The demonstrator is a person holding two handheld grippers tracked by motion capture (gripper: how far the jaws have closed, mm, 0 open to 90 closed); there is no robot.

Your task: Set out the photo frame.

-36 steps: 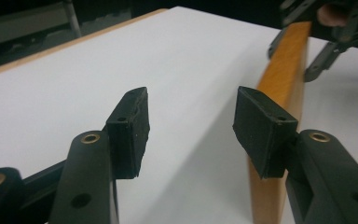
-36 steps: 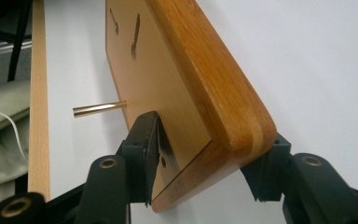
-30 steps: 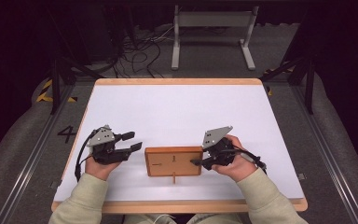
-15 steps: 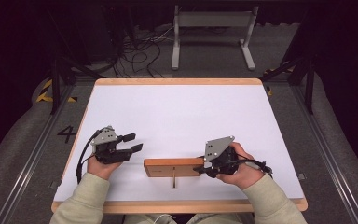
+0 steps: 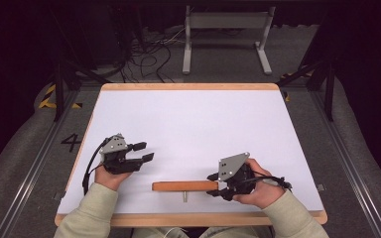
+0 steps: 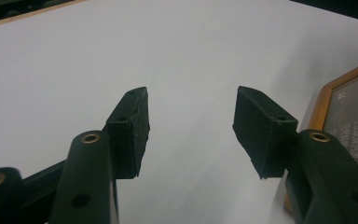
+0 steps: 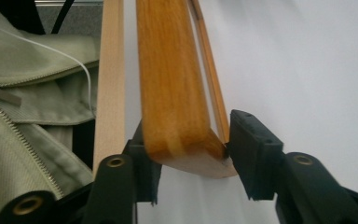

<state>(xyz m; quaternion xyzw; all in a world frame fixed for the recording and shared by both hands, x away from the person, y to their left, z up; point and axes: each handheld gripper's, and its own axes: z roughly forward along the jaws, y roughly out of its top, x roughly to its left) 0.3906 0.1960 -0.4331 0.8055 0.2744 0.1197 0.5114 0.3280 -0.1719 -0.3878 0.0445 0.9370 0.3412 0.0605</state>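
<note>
High view shows the wooden picture frame [image 5: 184, 186] standing on edge near the front of the white bench [image 5: 193, 124], its long axis running left to right, parallel to the near edge. A small metal pin or leg pokes out from it toward the person. The right tongs [image 5: 213, 184] sit at the frame's right end, pointing left along that long axis, so the frame stretches away from them straight ahead.

In the right gripper view the wooden end [image 7: 186, 144] sits between the two black jaws. The jaws have just been opening, yet the far pad looks pressed against the corner of the wood and the near one sits tucked beside it; I would call it a loose hold on the frame's end, though the near pad is half hidden behind the wood, so the contact there is hard to judge.

The left tongs [image 5: 146, 151] rest well apart from the frame, up and to the left of it, half open with nothing between them. In the left gripper view, the jaws [image 6: 191, 121] frame only bare bench, with the frame's edge [image 6: 324, 100] off to the right.

The right hand is plainly the nearer one. Any coming move, I judge, hinges on that end grip along the frame's length.
</note>
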